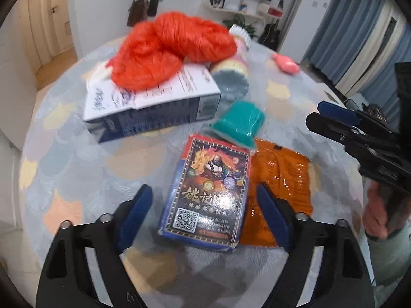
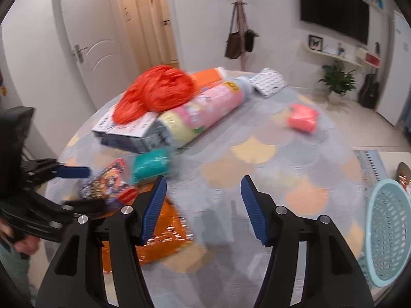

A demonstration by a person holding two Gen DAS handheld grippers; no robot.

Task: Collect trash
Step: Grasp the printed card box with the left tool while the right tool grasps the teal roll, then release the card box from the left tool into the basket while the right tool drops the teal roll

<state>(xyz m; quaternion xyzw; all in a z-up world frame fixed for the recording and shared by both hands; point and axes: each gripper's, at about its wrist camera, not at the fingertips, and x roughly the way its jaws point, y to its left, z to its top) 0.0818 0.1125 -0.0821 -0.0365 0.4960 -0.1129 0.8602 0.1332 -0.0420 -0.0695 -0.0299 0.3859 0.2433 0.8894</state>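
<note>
Between the spread fingers of my left gripper (image 1: 203, 215) lies the card box (image 1: 205, 195), flat on the table, its long axis running away from me and leaning slightly right; neither pad touches it. Its right edge overlaps an orange wrapper (image 1: 280, 195), and a teal packet (image 1: 239, 123) sits at its far end. My right gripper (image 2: 203, 208) hangs apart over bare tablecloth (image 2: 269, 154), holding nothing. Farther back, a red mesh bundle (image 1: 169, 51) rests on a white-and-blue carton (image 1: 151, 105), beside a pink tube (image 2: 205, 110) lying on its side. A pink packet (image 2: 303, 118) sits alone; a light blue basket (image 2: 388, 233) stands at the table's right edge.
</note>
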